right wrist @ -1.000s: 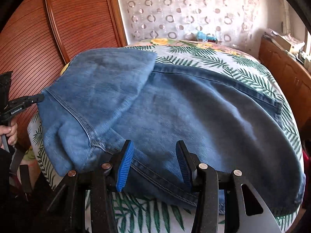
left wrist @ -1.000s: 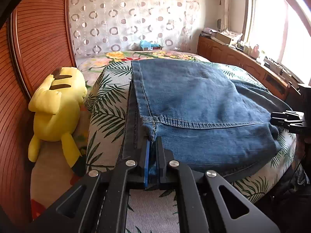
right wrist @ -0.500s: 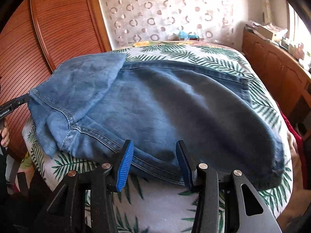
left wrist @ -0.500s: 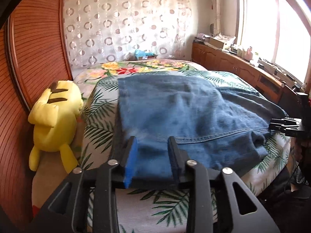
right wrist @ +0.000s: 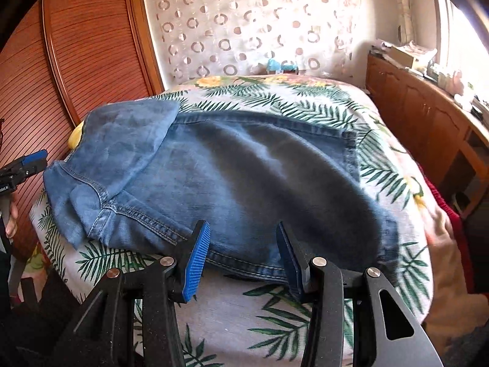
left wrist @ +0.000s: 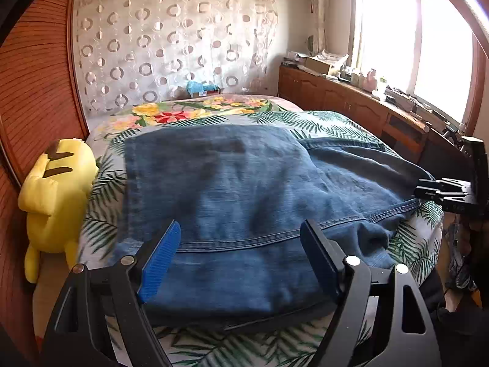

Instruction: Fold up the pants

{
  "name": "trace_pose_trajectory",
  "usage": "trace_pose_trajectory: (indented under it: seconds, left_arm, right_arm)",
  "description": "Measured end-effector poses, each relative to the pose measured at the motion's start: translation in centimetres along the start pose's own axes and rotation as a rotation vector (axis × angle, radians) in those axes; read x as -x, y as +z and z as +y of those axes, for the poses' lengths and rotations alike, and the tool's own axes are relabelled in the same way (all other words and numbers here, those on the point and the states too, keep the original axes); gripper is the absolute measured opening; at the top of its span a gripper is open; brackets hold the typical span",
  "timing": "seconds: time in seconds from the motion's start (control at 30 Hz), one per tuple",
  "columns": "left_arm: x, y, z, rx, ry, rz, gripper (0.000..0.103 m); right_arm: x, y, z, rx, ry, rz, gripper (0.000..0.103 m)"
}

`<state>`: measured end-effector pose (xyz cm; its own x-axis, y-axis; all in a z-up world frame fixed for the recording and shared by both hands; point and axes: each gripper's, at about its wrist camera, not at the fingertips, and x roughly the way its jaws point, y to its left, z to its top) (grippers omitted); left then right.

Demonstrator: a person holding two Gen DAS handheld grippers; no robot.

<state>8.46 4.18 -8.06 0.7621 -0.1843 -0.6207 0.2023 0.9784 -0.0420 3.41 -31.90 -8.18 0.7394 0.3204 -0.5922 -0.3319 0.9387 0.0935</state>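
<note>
Bedroom, palm-print bed (left wrist: pixel 101 189) holding the jeans (left wrist: pixel 244 189), folded over near its front edge. Your left gripper (left wrist: pixel 241 263) and right gripper (right wrist: pixel 241 260) both hang spread wide, gripping nothing. Denim looks heavy, floppy, grippy; take the stitched hem corners. Yellow plush (left wrist: pixel 55 195) sits beside the bed's left edge, wooden cabinet (left wrist: pixel 351 101) right; neither blocks you.

Lighting: daylight from the large overexposed window (left wrist: pixel 406 49) at right, glare washing its panes white. Soft dark shadow across the folded blue denim pants (right wrist: pixel 250 177). Quality: strong fisheye bending and black vignette at corners; slight motion blur on the palm-leaf printed bedspread (left wrist: pixel 101 238) edges.
</note>
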Motion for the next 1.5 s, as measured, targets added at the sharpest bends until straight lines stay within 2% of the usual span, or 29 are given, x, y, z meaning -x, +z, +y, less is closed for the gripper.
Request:
trace_pose_trajectory:
  seconds: [0.3, 0.63, 0.9, 1.0, 1.1, 1.23, 1.33, 1.4, 1.43, 1.5]
  left_arm:
    - [-1.4, 0.4, -3.4, -0.018, -0.051, 0.015, 0.081]
    - [-3.2, -0.3, -6.4, -0.049, -0.092, 0.063, 0.081]
    - [-4.9, -2.1, -6.9, -0.046, -0.082, 0.119, 0.081]
    - [-4.9, -2.4, -7.1, -0.052, -0.074, 0.11, 0.081]
    - [-4.9, -2.4, -7.2, -0.052, -0.068, 0.107, 0.081]
    - [-4.7, -2.3, -7.1, -0.038, -0.074, 0.107, 0.081]
    - [-4.4, -2.1, -7.1, -0.038, -0.074, 0.106, 0.081]
    - [-4.1, -1.9, -7.1, -0.04, -0.074, 0.1, 0.081]
    - [-3.9, -1.8, -7.1, -0.04, -0.074, 0.095, 0.081]
    - [-3.4, -1.6, -7.1, -0.04, -0.075, 0.085, 0.081]
  right_arm:
    - [2.7, -0.2, -2.1, -0.017, -0.09, -0.045, 0.047]
    - [2.4, -1.2, -4.4, -0.046, -0.139, 0.012, 0.047]
    - [1.7, -1.5, -5.7, -0.075, -0.2, 0.023, 0.047]
    - [2.0, -1.5, -6.4, -0.1, -0.201, 0.005, 0.047]
    - [1.5, -1.7, -6.8, -0.113, -0.195, 0.025, 0.047]
    - [0.5, -2.0, -6.4, -0.125, -0.098, 0.053, 0.047]
    - [0.3, -1.8, -6.2, -0.115, -0.074, 0.058, 0.047]
    - [0.1, -1.6, -6.3, -0.12, -0.06, 0.059, 0.031]
    - [0.1, -1.4, -6.3, -0.118, -0.06, 0.056, 0.02]
    - [0.7, -0.8, -6.3, -0.115, -0.057, 0.026, 0.017]
